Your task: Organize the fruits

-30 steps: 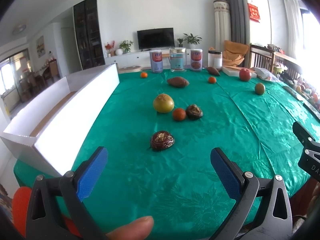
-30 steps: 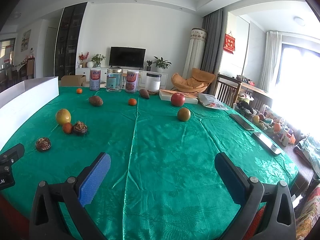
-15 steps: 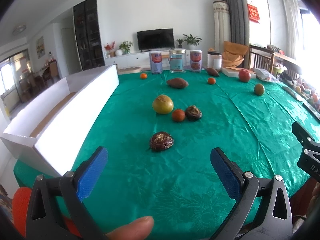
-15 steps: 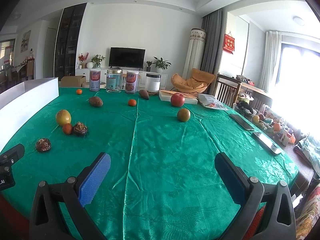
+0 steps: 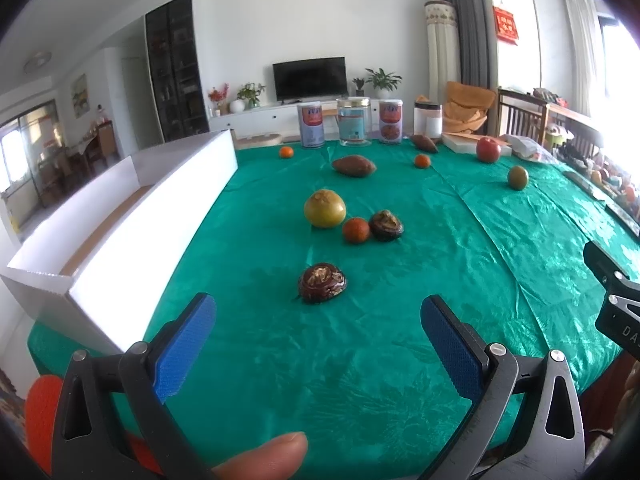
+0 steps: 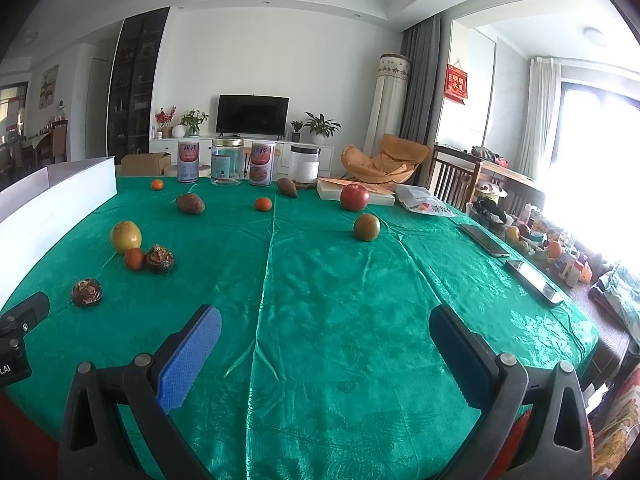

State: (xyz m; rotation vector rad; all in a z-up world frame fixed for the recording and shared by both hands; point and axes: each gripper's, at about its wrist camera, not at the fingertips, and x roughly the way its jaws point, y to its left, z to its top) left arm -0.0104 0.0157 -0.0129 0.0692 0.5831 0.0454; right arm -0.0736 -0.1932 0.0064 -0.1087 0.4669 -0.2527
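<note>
Fruits lie scattered on a green tablecloth. A dark brown wrinkled fruit sits just ahead of my open left gripper. Farther off are a yellow-green round fruit, a small orange fruit and a second brown fruit. A brown oval fruit, two small oranges, a red apple and a green-brown fruit lie farther back. My right gripper hangs open over bare cloth. A long white box stands along the left edge.
Three canisters and a white jar stand at the far edge, beside a flat white box and a plastic bag. Two phones lie at the right edge. A thumb shows at the bottom of the left wrist view.
The left gripper has shifted slightly, so the fruits sit a little farther left in its view. Both grippers stay open.
</note>
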